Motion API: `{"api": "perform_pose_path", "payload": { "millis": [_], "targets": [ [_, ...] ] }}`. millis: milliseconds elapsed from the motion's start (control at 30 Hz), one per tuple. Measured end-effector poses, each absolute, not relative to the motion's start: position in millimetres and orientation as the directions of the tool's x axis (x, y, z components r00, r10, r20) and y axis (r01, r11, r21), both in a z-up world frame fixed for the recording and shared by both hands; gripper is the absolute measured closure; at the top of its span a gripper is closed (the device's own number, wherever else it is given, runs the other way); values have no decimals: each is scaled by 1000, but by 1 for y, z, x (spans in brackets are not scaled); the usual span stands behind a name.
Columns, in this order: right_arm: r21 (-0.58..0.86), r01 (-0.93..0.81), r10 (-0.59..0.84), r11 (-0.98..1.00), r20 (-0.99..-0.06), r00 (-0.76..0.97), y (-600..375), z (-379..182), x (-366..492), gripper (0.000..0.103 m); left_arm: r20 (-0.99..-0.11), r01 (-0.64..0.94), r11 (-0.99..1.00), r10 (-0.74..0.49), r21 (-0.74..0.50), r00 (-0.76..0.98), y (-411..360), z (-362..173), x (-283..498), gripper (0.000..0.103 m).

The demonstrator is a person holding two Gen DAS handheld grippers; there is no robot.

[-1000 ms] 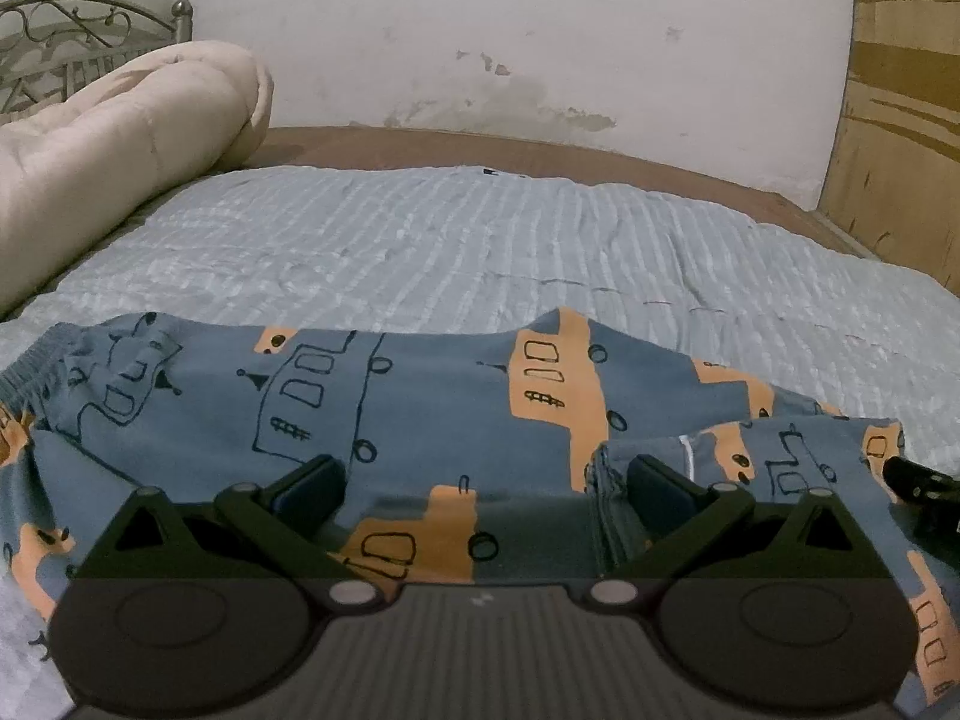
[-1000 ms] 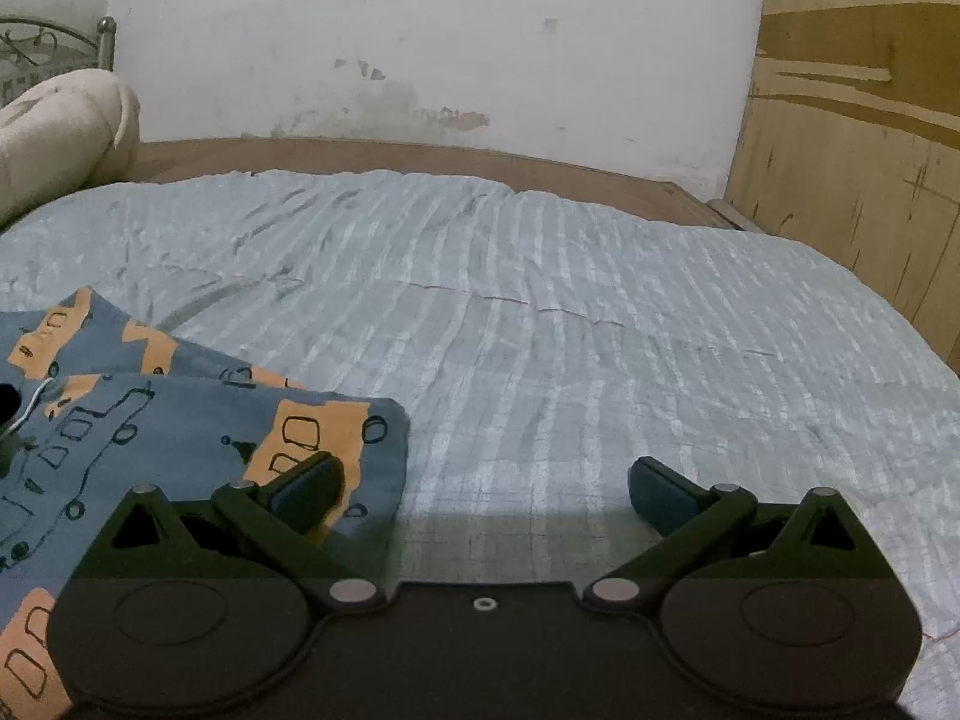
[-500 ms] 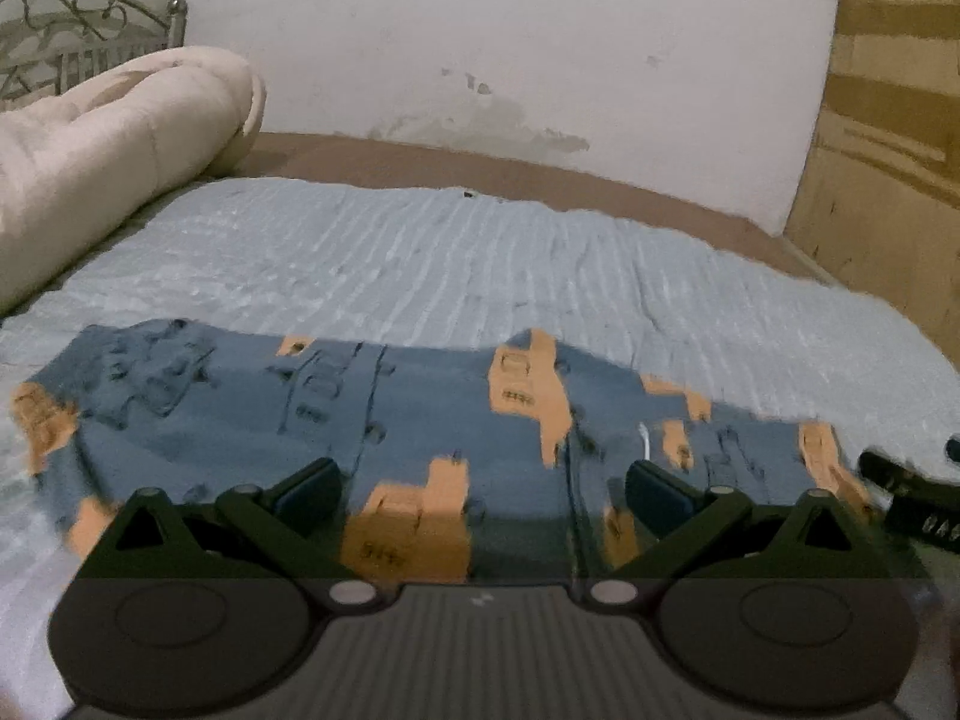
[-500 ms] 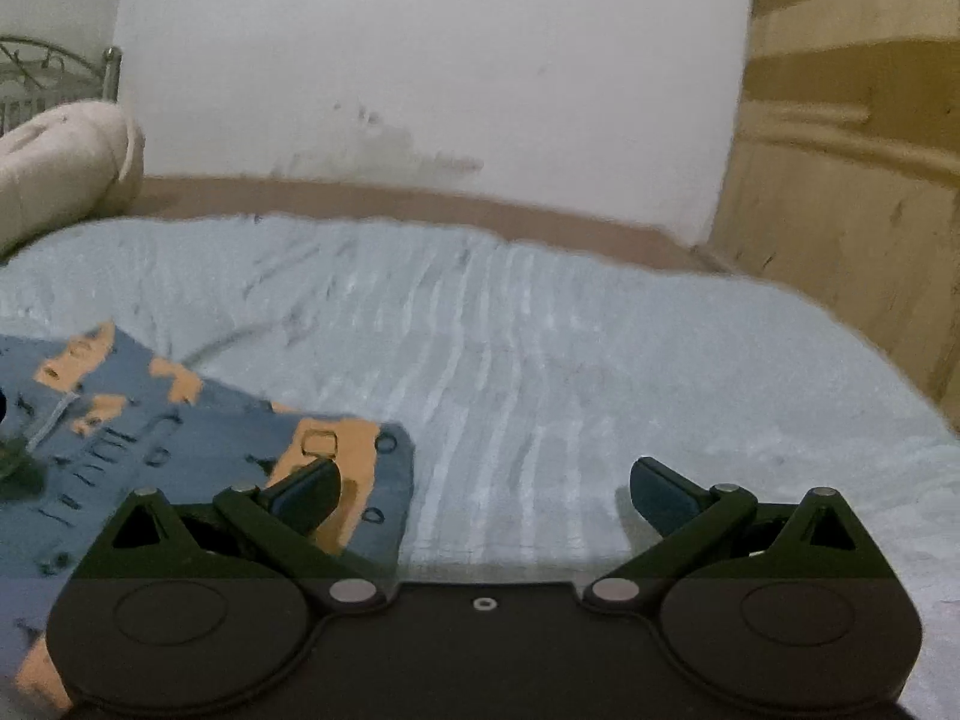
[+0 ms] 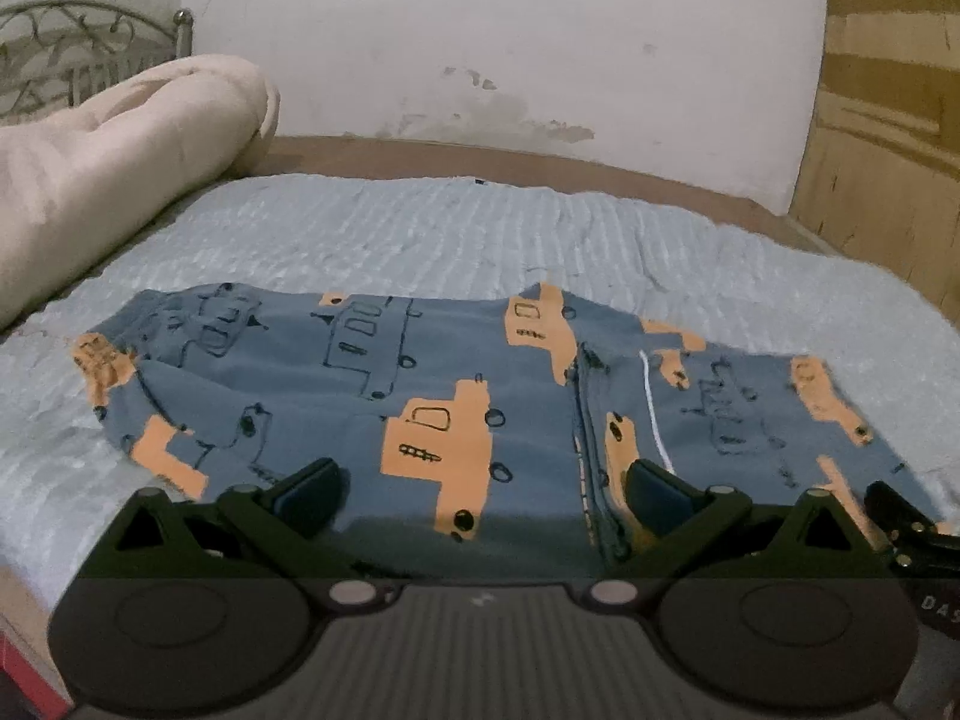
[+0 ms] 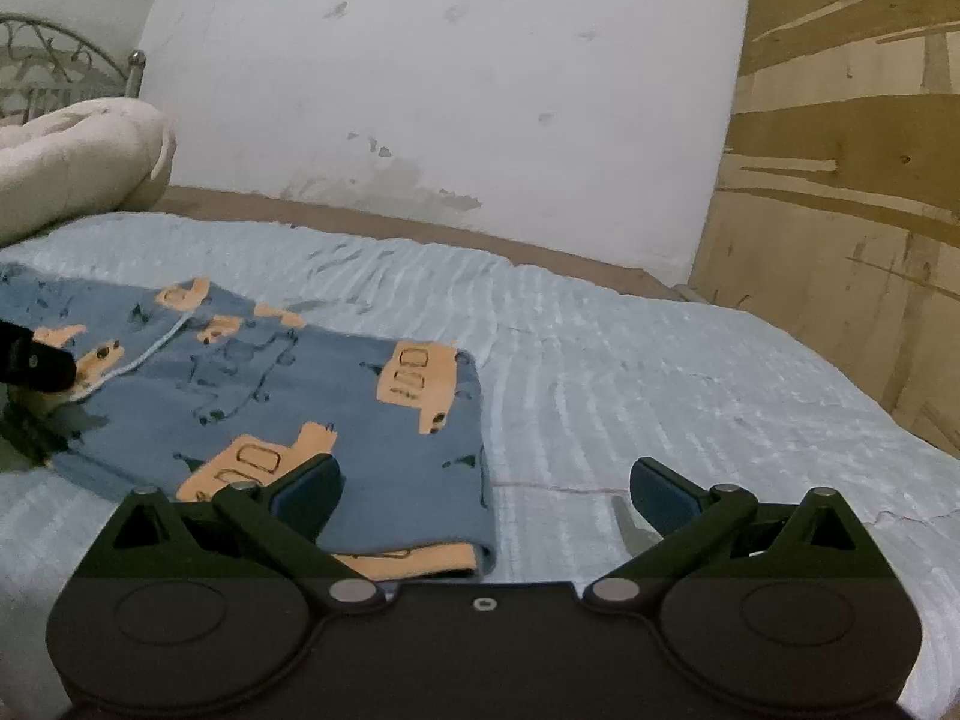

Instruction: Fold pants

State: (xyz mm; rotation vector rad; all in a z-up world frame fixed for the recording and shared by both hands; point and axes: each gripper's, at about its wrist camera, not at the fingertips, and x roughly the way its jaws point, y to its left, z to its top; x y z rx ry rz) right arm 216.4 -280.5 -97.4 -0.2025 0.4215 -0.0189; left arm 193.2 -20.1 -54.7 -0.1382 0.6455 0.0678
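Left wrist view: folded pants lie flat on the bed

Blue pants with orange vehicle prints lie spread on the light blue bedspread. Above them the left gripper is spread wide, grasping nothing. The right gripper is likewise released over the pants' right edge. A rolled cream blanket lies far left.

The left gripper holds its jaws spread wide, gripping nothing. The right gripper is likewise spread wide, its fingers level and apart.
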Motion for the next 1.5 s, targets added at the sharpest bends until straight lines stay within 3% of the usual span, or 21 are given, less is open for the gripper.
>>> {"api": "perform_pose_path", "payload": {
  "millis": [167,533,700,800,933,1267,1300,1400,1500],
  "targets": [
    [-163,-50,-12,985,-354,935,-266,-77,203,1,-600,-142,979,27,-144,799,1,-37,172,1],
    [-192,-257,177,947,-355,918,-193,-64,221,1,-592,-249,950,93,-188,801,78,-24,143,1],
    [-231,-290,181,929,-402,898,-169,-80,236,1,-550,-254,961,155,-108,820,95,-6,142,1],
    [-223,-289,177,931,-415,893,-170,-92,243,1,-501,-315,949,257,-33,826,118,13,142,1],
    [-214,-279,178,936,-394,902,-172,-98,240,1,-509,-378,926,328,5,796,151,16,150,0],
    [-208,-280,185,937,-385,904,-173,-103,238,1,-580,-336,925,177,-177,795,154,-45,166,1],
    [-207,-280,185,938,-384,904,-173,-103,238,1,-575,-340,925,188,-169,797,152,-49,168,2],
    [-201,-280,189,939,-381,905,-174,-104,238,1,-558,-372,916,231,-151,797,147,-53,172,20],
    [-196,-281,191,939,-380,905,-175,-105,238,1,-547,-366,909,207,-199,811,150,-56,174,21]
  ]
}}
